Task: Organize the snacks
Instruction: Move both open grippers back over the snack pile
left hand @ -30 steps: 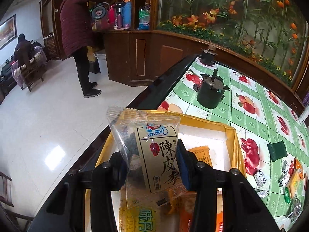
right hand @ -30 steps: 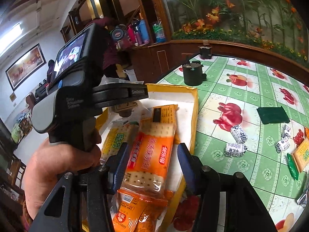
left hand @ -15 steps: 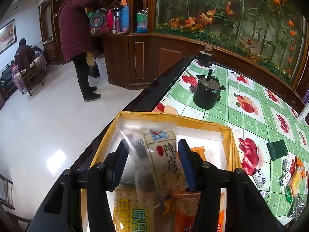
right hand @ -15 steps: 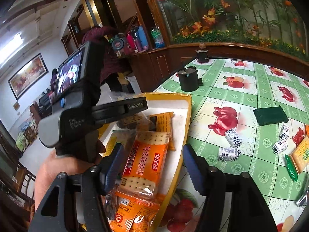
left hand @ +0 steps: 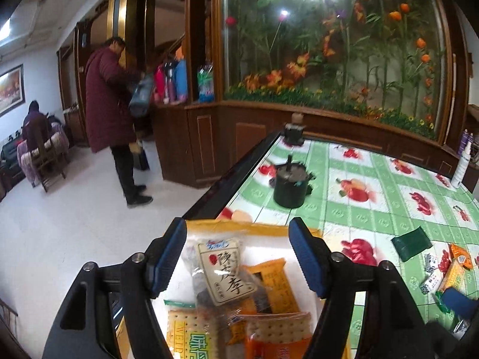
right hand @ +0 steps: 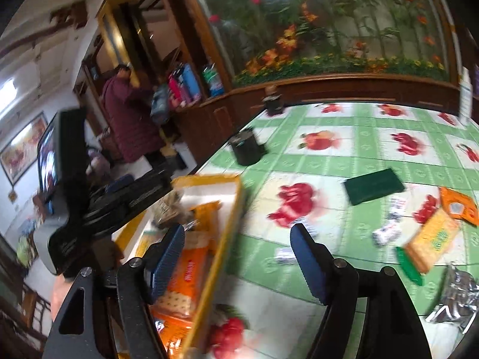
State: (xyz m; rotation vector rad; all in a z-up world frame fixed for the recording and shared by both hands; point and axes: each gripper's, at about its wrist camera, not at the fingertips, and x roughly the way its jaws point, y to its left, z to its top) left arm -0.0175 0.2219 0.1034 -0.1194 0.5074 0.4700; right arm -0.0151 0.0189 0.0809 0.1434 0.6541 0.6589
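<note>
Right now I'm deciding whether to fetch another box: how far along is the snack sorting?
Several packets, including the plum packet, already lie in the yellow tray. The left gripper and right gripper are opening, holding nothing. Loose snacks remain on the tablecloth, like the cracker packet and green wrapper.

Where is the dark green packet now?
The dark green packet lies flat on the tablecloth, right of the yellow tray in the right wrist view, just beyond the loose snacks at the right edge.
</note>
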